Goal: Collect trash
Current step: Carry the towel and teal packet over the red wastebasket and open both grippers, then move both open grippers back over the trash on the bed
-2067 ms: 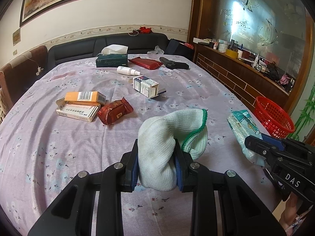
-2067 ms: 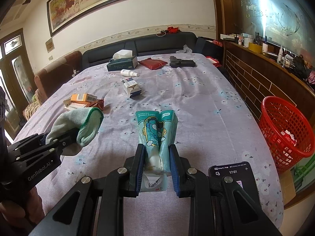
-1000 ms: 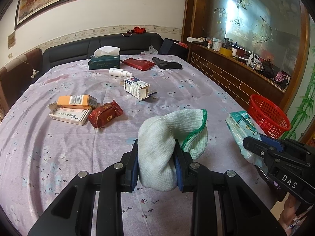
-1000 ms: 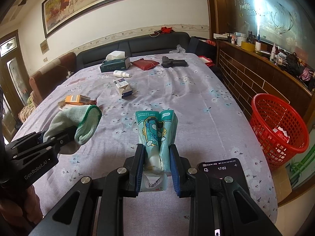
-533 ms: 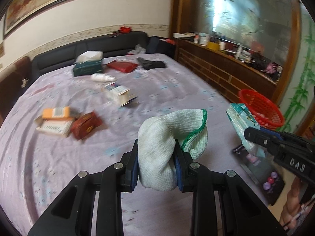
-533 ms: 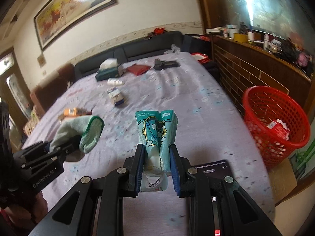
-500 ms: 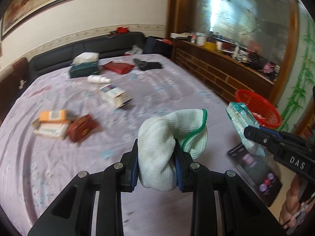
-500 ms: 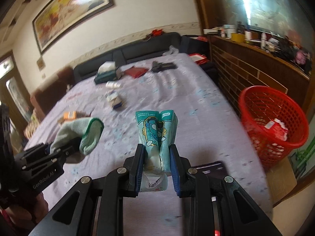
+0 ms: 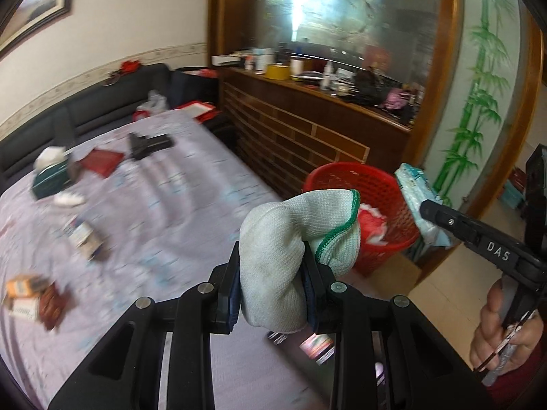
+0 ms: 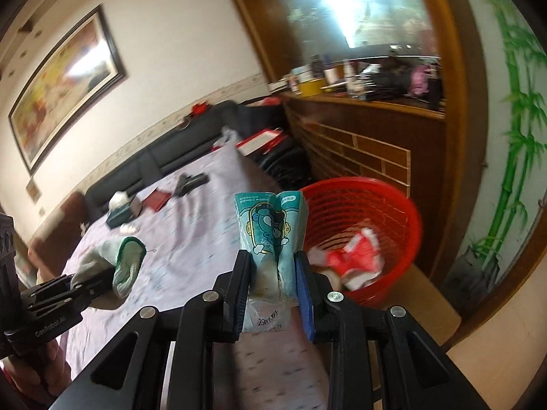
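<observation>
both hands swung basketward (image 10: 362, 218); cloth (image 9: 273, 266), packet (image 10: 271, 235) stay pinched between fingers.

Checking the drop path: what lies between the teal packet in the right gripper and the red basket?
Nothing; in the right wrist view the teal packet sits just before the red basket.

The basket (image 10: 362, 225) stands on the floor just beside the table (image 10: 191, 225), to its right. Trash (image 10: 355, 256) lies in the basket. The cloth (image 9: 273, 266) sits in the left gripper (image 9: 271, 285), left of the packet (image 10: 270, 235) in the right gripper (image 10: 273, 290).
</observation>
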The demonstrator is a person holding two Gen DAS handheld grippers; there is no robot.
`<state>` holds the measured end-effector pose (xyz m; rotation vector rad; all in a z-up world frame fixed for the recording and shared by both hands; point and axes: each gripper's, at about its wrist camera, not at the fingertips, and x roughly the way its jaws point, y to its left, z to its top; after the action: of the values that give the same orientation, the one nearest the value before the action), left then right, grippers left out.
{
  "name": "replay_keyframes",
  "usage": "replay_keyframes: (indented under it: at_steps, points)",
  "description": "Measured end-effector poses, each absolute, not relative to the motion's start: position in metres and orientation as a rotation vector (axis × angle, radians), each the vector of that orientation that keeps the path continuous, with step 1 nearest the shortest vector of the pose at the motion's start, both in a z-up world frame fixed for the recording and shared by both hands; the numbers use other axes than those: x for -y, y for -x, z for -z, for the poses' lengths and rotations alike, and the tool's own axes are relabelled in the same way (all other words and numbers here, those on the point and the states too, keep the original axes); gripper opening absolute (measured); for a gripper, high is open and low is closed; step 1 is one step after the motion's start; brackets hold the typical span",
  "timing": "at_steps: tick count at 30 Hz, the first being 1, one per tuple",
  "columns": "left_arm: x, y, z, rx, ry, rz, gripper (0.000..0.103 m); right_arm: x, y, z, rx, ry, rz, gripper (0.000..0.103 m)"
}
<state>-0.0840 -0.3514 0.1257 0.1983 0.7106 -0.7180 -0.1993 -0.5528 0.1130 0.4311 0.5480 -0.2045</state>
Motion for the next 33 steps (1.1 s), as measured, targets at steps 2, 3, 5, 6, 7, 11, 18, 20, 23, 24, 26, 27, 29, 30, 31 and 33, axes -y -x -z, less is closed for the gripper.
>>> replay_keyframes:
  at_steps: [2,3,5,6,7,11,18,20,23,24,26,27,29,30,31,33]
  points:
    - [0.374,0.081,-0.126,-0.712,-0.215,0.736,0.028,0.571,0.2,-0.113,-0.54,-0.457,0.219,0.028]
    - [0.384,0.079,-0.126,-0.717,-0.22,0.746,0.028,0.581,0.199,-0.113,-0.538,-0.469,0.229,0.029]
    - [0.407,0.073,-0.124,-0.734,-0.224,0.769,0.029,0.595,0.196,-0.112,-0.538,-0.485,0.244,0.029]
    - [0.419,0.07,-0.123,-0.735,-0.229,0.773,0.029,0.601,0.195,-0.112,-0.535,-0.493,0.25,0.029]
    - [0.427,0.067,-0.122,-0.736,-0.231,0.774,0.029,0.609,0.192,-0.111,-0.534,-0.503,0.255,0.029]
    - [0.467,0.051,-0.112,-0.765,-0.229,0.803,0.03,0.631,0.178,-0.106,-0.54,-0.544,0.256,0.032]
    - [0.483,0.037,-0.093,-0.83,-0.216,0.793,0.049,0.658,0.162,-0.093,-0.554,-0.574,0.281,0.054]
    - [0.473,0.041,-0.097,-0.803,-0.227,0.78,0.05,0.659,0.167,-0.093,-0.547,-0.577,0.283,0.054]
    - [0.457,0.049,-0.101,-0.783,-0.23,0.765,0.053,0.653,0.172,-0.097,-0.537,-0.556,0.28,0.054]
    - [0.448,0.053,-0.103,-0.777,-0.227,0.763,0.053,0.65,0.174,-0.098,-0.539,-0.559,0.283,0.054]
    - [0.433,0.061,-0.106,-0.76,-0.23,0.758,0.053,0.645,0.176,-0.099,-0.538,-0.568,0.262,0.054]
    - [0.427,0.064,-0.108,-0.754,-0.23,0.758,0.055,0.639,0.178,-0.101,-0.539,-0.566,0.249,0.054]
    - [0.407,0.073,-0.111,-0.736,-0.227,0.751,0.058,0.627,0.183,-0.104,-0.541,-0.561,0.235,0.054]
    - [0.4,0.075,-0.112,-0.732,-0.226,0.745,0.058,0.621,0.185,-0.105,-0.539,-0.557,0.223,0.054]
    - [0.389,0.079,-0.113,-0.727,-0.224,0.737,0.058,0.611,0.188,-0.108,-0.538,-0.548,0.204,0.055]
    - [0.371,0.082,-0.114,-0.725,-0.219,0.725,0.058,0.591,0.19,-0.112,-0.541,-0.528,0.177,0.055]
